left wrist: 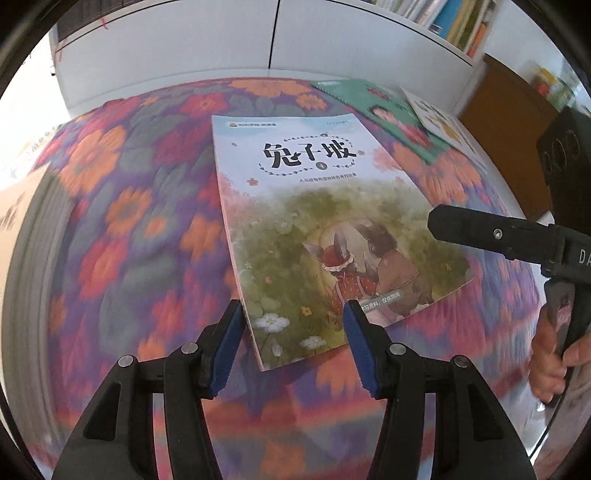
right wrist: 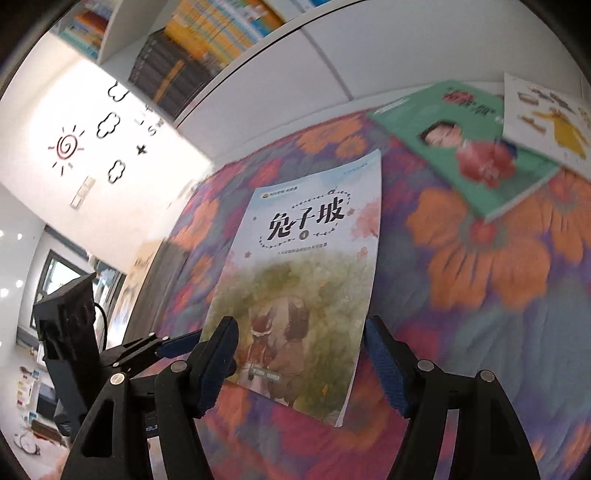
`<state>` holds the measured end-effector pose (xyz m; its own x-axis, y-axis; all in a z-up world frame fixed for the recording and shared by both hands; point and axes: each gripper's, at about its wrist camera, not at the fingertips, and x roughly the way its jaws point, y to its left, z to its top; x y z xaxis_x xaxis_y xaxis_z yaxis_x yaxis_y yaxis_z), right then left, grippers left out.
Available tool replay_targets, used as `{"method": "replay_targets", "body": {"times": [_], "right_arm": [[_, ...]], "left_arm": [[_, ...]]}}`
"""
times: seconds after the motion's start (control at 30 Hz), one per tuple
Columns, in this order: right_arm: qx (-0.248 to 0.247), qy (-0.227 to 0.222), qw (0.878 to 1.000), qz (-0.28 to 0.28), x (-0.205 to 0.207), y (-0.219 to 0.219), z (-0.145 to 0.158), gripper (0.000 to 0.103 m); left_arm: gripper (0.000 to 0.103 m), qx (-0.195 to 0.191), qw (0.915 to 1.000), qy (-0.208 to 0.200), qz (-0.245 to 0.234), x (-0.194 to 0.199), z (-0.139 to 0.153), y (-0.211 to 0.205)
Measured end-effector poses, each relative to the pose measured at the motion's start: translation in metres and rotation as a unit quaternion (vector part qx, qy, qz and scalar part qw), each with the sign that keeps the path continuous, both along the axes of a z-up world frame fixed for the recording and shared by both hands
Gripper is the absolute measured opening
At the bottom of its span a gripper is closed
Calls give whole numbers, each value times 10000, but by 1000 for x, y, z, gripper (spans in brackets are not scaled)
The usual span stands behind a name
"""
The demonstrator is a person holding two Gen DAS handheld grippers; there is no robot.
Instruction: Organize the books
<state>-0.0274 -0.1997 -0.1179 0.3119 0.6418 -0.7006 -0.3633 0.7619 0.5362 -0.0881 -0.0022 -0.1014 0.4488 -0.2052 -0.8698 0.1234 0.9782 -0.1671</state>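
On the flowered cloth (left wrist: 122, 206) in the left wrist view, the rabbit book (left wrist: 325, 221) lies flat, cover up. Beyond its far right corner a green book (left wrist: 388, 110) lies on the same cloth, with a white book (left wrist: 439, 125) overlapping the green one's right side. Behind the rabbit book stands a white cabinet (left wrist: 184, 48), and a shelf of books (left wrist: 454, 22) shows further right. The right gripper (left wrist: 439, 221) reaches in from the right, its black finger above the rabbit book's right edge; a hand (left wrist: 554, 354) grips its handle. The left gripper (left wrist: 293, 332) hangs over the rabbit book's near edge, jaws apart with nothing between the pads, the cover showing in the gap.

In the right wrist view, the rabbit book (right wrist: 306, 273) lies ahead of the right gripper (right wrist: 301, 354), whose blue-padded fingers (right wrist: 388, 362) stand wide, empty, either side of the book's near end. The green book (right wrist: 465, 147) and white book (right wrist: 546, 114) lie beyond the rabbit book, to its right. The left gripper (right wrist: 184, 341) shows just left of the rabbit book's near corner. A bookshelf (right wrist: 199, 48) rises behind the rabbit book.
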Motion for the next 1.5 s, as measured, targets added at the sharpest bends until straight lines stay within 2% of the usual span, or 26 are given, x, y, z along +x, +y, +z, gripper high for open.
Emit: {"method": "replay_targets", "body": {"times": [0.1,0.23,0.3,0.33,0.4,0.57,0.8,0.97,1.0,1.03,1.07,1.1,1.2,1.23,1.3,1.4,1.5], "right_arm": [[-158,172,9995,196,-26,8,-3,70],[-244,467,9971,556,-48,14,-15,68],[-88,749,9954,587,-45,9,-24,66],[57,892,9946,523,-41,3,-27,62],[247,1106,9926,435,-35,-6,-31,61],[543,1479,9860,543,-11,-14,-41,56],[529,1419,9858,728,16,4,-39,54],[376,1512,9844,815,29,10,-38,52],[266,1424,9858,855,30,11,-37,45],[103,1317,9874,868,29,10,-36,32],[-140,1196,9893,818,30,10,-36,23],[-99,1215,9895,770,30,5,-38,17],[480,1595,9839,652,37,-12,-51,13],[624,1671,9820,623,39,-15,-53,12],[799,1712,9802,596,39,-19,-56,11],[741,1600,9825,594,35,-19,-53,12],[670,1490,9849,576,31,-18,-50,12]], "left_arm": [[52,-60,10000,-9,-63,-26,0,11],[52,-449,9987,133,-222,-35,-3,31],[52,-579,9978,233,-208,-28,-8,38],[52,-571,9979,224,-204,-25,-8,41],[52,-502,9984,187,-198,-17,-9,45],[52,-803,9959,355,-234,7,-12,52],[51,-874,9943,376,-488,34,-14,50],[51,-1174,9917,325,-409,48,-16,58],[51,-1189,9916,314,-409,49,-16,58],[51,-1183,9916,288,-439,50,-17,58],[51,-1177,9916,261,-470,51,-17,58],[49,-1214,9913,248,-443,53,-17,60],[37,-1299,9907,233,-340,57,-18,67],[29,-1280,9912,202,-266,57,-19,70],[28,-1396,9899,116,-213,56,-22,76],[25,-1636,9864,109,-99,56,-25,84],[25,-1590,9873,-79,19,52,-24,81]]}}
